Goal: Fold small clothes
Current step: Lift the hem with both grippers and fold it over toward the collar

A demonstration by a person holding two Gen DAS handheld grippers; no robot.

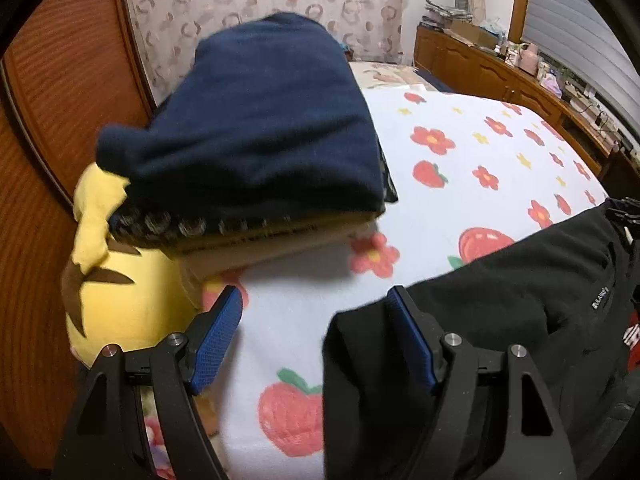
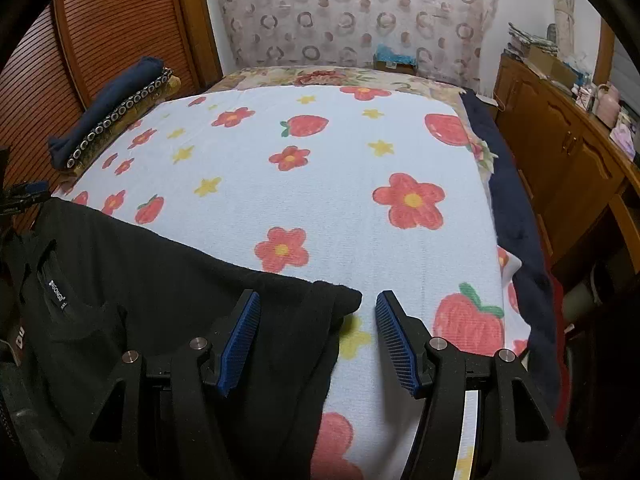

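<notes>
A black garment (image 1: 500, 320) with a small white neck label lies on the flowered bed cover (image 1: 460, 160). My left gripper (image 1: 316, 320) is open over the garment's left edge. The cloth reaches in beside the right pad, and neither pad presses it. In the right wrist view the same black garment (image 2: 160, 280) fills the lower left. Its right corner lies between the fingers of my right gripper (image 2: 318, 332), which is open and holds nothing. A stack of folded clothes (image 1: 260, 140) topped by a navy piece sits just beyond the left gripper.
A yellow plush toy (image 1: 120, 300) lies under the folded stack (image 2: 112, 108) at the bed's left edge, against a wooden slatted door (image 1: 60, 100). A patterned headboard cover (image 2: 352, 16) stands at the back. A wooden cabinet (image 2: 560, 152) with clutter runs along the right.
</notes>
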